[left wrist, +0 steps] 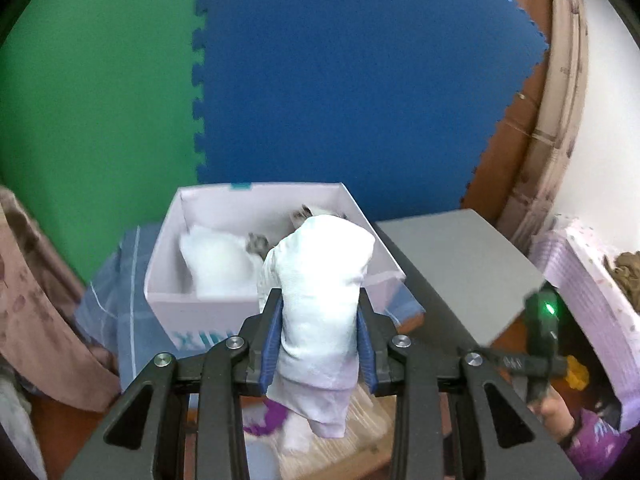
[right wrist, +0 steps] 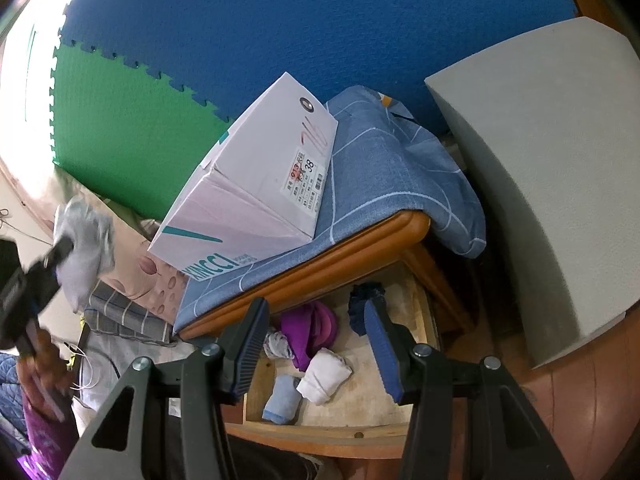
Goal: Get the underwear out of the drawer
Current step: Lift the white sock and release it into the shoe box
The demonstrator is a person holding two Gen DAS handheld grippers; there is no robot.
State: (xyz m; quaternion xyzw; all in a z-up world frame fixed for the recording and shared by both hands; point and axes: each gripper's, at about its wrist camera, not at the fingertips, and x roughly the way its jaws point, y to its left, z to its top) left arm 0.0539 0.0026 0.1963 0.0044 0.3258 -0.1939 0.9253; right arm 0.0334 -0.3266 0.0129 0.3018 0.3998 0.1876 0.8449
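In the left wrist view, the left gripper [left wrist: 320, 336] is clamped on a folded white piece of underwear [left wrist: 320, 312], its blue-padded fingers [left wrist: 269, 344] pressing both sides while the cloth stands up above them and hangs below. Just beyond it sits an open white shoebox [left wrist: 276, 276] holding more white folded garments [left wrist: 216, 264]. The box rests on a blue checked cloth [left wrist: 108, 292]. To the right lies a grey cushion [left wrist: 460, 268], and at the far right the right gripper [left wrist: 544, 344] shows as a dark shape with a green light. Behind everything stand green [left wrist: 96, 100] and blue foam mats [left wrist: 352, 80].

In the right wrist view, the right gripper [right wrist: 316, 352] hangs over the open wooden drawer [right wrist: 416, 400] with its jaws apart and nothing between them. Inside the drawer lie a rolled white garment [right wrist: 324, 376], a light blue one [right wrist: 282, 400], a purple one [right wrist: 308, 328], a small patterned one [right wrist: 276, 344] and a dark blue one [right wrist: 366, 300]. Above the drawer, the wooden cabinet edge [right wrist: 320, 264] carries the blue cloth and the shoebox. At the left edge the left gripper, blurred, holds the white underwear [right wrist: 82, 240] raised well away from the drawer.
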